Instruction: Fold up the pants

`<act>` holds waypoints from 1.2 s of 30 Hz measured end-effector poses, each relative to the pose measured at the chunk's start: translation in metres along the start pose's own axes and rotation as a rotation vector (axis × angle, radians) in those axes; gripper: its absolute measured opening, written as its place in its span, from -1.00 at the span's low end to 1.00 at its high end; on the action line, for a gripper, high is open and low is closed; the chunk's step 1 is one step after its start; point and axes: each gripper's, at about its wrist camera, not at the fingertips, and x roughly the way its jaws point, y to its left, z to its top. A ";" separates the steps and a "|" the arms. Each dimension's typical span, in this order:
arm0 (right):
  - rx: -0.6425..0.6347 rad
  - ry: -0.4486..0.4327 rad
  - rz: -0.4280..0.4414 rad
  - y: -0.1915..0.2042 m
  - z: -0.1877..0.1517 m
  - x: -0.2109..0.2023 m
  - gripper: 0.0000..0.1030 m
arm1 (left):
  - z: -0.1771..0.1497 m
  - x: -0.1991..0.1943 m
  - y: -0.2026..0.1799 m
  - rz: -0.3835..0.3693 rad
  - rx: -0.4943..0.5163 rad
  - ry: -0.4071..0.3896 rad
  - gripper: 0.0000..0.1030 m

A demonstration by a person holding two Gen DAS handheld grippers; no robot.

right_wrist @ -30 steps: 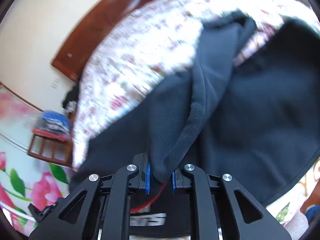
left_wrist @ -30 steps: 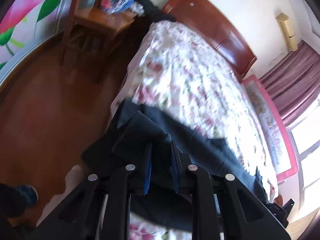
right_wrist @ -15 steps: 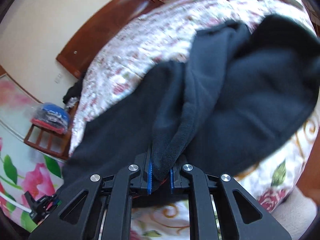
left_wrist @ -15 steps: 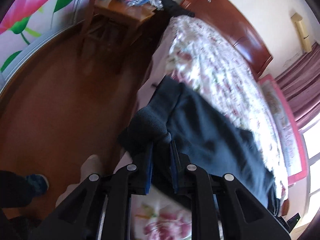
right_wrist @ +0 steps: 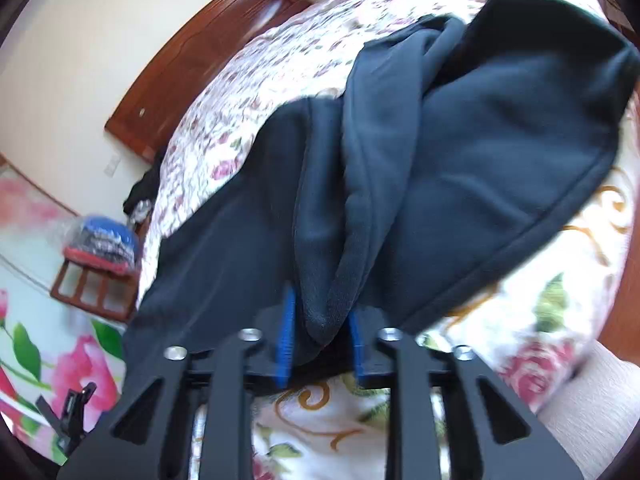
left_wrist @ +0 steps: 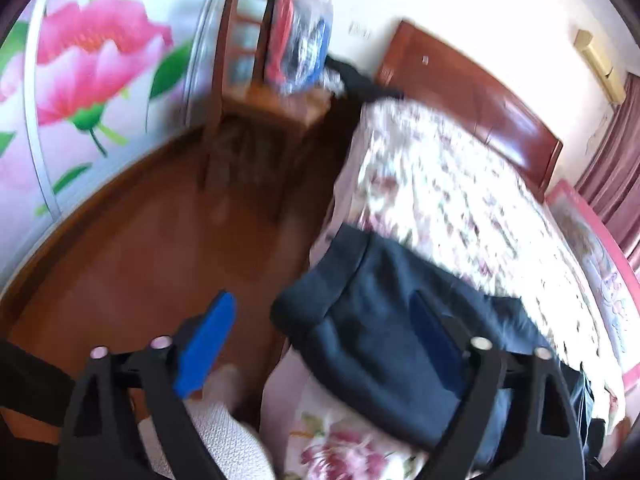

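The flowered bed [left_wrist: 460, 200] carries the dark navy fleece pants [right_wrist: 460, 140], long axis across its near edge. The left gripper [left_wrist: 320, 344] has just opened, released; the right gripper [right_wrist: 320, 340] is nearer, its fingers [right_wrist: 286, 340] just loosened around a fold.

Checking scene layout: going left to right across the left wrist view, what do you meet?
Flower mural → wooden chair → dark pants → floral bedspread → curtain.
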 end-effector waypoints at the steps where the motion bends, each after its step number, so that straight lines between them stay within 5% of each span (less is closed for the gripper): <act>1: -0.003 -0.033 0.007 -0.001 0.002 -0.011 0.09 | 0.000 -0.002 -0.007 -0.013 0.025 -0.007 0.77; 4: -0.047 -0.092 -0.021 -0.003 0.010 -0.036 0.09 | -0.006 -0.004 -0.038 -0.063 0.138 0.009 0.77; 10: -0.066 -0.117 -0.110 -0.009 0.055 -0.045 0.09 | -0.039 0.024 -0.117 -0.213 0.364 0.173 0.81; 15: -0.115 -0.082 -0.200 0.000 0.110 -0.024 0.09 | -0.065 0.051 -0.161 -0.182 0.501 0.212 0.82; 19: -0.180 -0.039 -0.262 0.009 0.149 0.010 0.09 | -0.088 0.068 -0.166 -0.130 0.537 0.264 0.81; 25: -0.295 0.000 -0.418 0.030 0.190 0.078 0.09 | -0.105 0.061 -0.163 -0.117 0.613 0.193 0.83; 36: -0.368 0.124 -0.662 0.027 0.208 0.171 0.09 | -0.104 0.061 -0.161 -0.157 0.592 0.173 0.87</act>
